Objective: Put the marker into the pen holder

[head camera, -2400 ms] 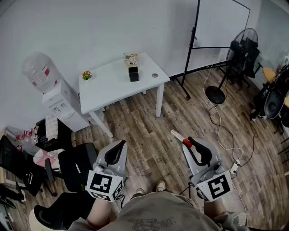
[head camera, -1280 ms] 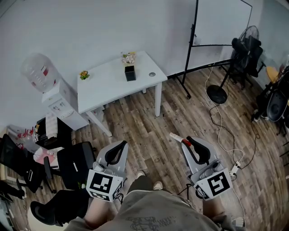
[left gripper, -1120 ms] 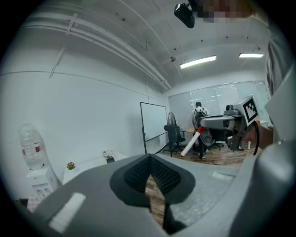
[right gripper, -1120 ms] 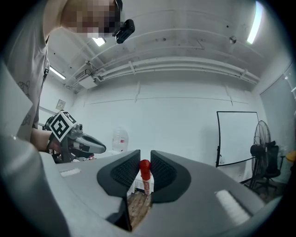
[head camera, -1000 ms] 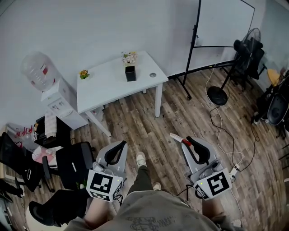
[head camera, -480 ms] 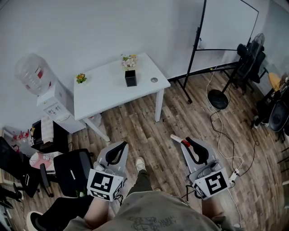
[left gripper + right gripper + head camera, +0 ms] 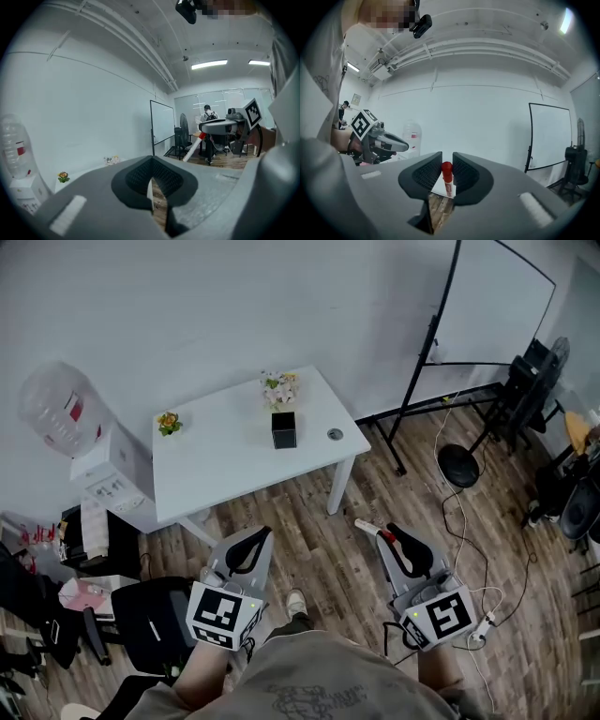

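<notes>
In the head view the bench [image 7: 225,460] with the pen holder [image 7: 283,429] has drawn closer, but lies well ahead. Left gripper view: the left claw [image 7: 151,177] is closed on nothing. Right gripper view: the right claw [image 7: 446,167] pinches the red-capped marker [image 7: 447,180]. The marker is picked up; carrying it over and dropping it in remain.

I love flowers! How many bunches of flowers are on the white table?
2. One bunch sits near the left end of the table in the head view. The other bunch stands just behind the black holder. None seems hidden.
</notes>
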Demonstrator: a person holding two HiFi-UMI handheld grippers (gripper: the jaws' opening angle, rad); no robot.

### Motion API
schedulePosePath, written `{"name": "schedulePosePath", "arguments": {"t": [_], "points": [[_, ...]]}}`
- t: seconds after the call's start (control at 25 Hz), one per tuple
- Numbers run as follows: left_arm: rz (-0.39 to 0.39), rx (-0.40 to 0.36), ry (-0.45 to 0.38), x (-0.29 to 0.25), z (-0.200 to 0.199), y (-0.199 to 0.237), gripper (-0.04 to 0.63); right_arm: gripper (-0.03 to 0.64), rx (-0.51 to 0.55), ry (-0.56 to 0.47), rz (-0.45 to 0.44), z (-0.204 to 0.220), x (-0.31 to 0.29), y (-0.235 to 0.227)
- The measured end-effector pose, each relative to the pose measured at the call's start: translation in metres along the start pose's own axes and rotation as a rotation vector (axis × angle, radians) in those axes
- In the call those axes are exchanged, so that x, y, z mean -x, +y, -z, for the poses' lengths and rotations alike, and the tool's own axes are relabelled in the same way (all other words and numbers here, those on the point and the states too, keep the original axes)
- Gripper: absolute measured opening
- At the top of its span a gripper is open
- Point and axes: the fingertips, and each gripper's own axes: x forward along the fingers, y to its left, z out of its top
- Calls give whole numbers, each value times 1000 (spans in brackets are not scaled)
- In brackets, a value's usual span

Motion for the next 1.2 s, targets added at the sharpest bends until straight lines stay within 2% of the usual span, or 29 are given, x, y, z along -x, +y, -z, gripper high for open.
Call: {"name": "schedulePosePath", "arguments": {"t": [0.44, 0.56, 0.88, 1.2], "points": [[-6, 6, -7, -49, -10, 105, 0, 98, 41, -24, -5, -26, -122, -12], [-14, 32, -7, -57, -5, 117, 0, 98, 45, -10, -22, -24, -139, -12], [-33, 42, 24, -86, 10, 138, 0, 98, 33, 5, -54, -7, -180, -31], [-61, 39, 63, -144, 11, 162, 0, 98, 28, 7, -114, 6, -244, -73]]}}
